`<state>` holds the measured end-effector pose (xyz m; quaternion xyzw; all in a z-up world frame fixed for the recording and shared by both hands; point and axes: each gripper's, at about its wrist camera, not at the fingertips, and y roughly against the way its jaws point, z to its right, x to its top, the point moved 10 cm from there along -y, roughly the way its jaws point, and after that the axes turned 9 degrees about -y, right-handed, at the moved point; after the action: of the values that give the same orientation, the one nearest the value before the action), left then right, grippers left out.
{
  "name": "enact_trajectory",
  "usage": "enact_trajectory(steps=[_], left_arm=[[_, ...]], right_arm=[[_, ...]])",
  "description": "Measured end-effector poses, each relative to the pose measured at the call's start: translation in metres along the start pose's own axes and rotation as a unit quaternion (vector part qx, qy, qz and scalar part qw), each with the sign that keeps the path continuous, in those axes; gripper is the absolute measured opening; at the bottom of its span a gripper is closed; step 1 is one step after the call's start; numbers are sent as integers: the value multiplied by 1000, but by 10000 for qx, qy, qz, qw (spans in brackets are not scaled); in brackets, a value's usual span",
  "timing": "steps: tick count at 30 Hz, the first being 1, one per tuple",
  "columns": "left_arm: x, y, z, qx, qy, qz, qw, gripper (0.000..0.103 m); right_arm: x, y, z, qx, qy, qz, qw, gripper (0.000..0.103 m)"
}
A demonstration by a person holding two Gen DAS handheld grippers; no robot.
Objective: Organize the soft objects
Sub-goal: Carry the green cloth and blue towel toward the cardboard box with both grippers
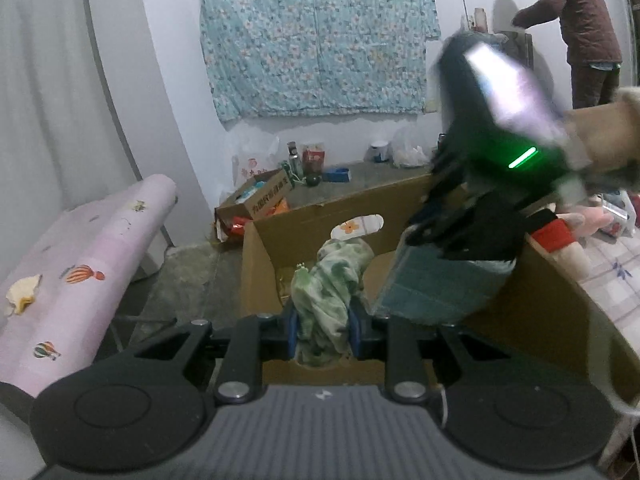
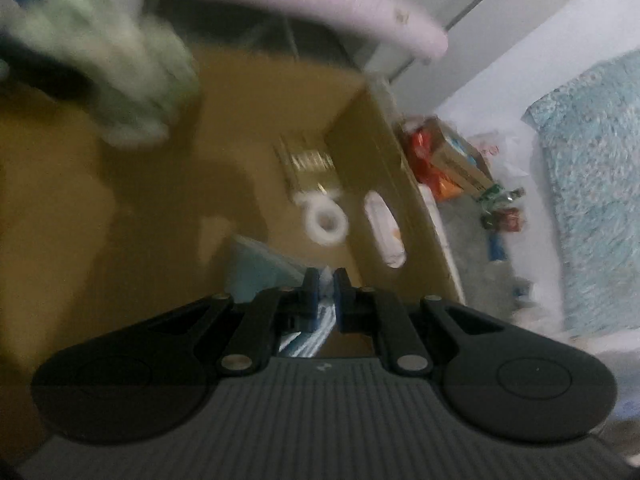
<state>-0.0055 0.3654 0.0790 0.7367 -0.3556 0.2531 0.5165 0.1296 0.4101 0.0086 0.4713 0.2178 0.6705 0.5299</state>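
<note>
Green cloth (image 1: pixel 330 300) between clamped jaws

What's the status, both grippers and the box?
Left gripper shut on green cloth, right gripper shut on teal towel. Both over open cardboard box. Tape roll on box floor; drop path otherwise clear.

Teal cloth (image 2: pixel 320 322) (pinched) over cardboard box (image 2: pixel 360 152)

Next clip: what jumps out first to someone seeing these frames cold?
The left tool clamps a green patterned cloth over the open cardboard box. The right tool, blurred, holds a teal cloth above the same box. A roll of white tape lies inside.
</note>
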Motion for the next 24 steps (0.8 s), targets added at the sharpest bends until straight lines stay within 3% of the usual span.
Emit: enact_trajectory(steps=[4, 7, 10, 16, 17, 18, 19, 20, 22, 24], left_arm=[[-5, -17, 0, -67, -6, -11, 10000, 26], [-9, -30, 1, -126, -19, -59, 9999, 26], [-12, -41, 2, -180, -39, -86, 9998, 28], [-17, -52, 5, -283, 127, -142, 9994, 31], [-17, -52, 5, -266, 122, -147, 9995, 31], [-17, -53, 5, -243, 104, -146, 9995, 32], [-17, -54, 4, -224, 87, -143, 9996, 33], [-17, -54, 5, -224, 77, -140, 9996, 33], [-17, -54, 6, -245, 73, -153, 9996, 33], [-17, -56, 7, -250, 33, -192, 9995, 33]], right_arm=[[13, -59, 8, -415, 315, -396, 9979, 7], [29, -74, 10, -975, 812, -102, 9919, 7], [43, -76, 7, -911, 746, 119, 9930, 8], [54, -81, -13, -682, 724, -69, 9950, 33], [48, -78, -5, -683, 640, -26, 9956, 42], [49, -70, -6, -683, 562, 49, 9961, 58], [50, -61, -5, -715, 470, 167, 9962, 64], [31, -46, 3, -755, 388, 275, 9960, 66], [27, -27, 7, -821, 180, 364, 9958, 66], [6, -10, 19, -474, -198, 368, 9980, 62]])
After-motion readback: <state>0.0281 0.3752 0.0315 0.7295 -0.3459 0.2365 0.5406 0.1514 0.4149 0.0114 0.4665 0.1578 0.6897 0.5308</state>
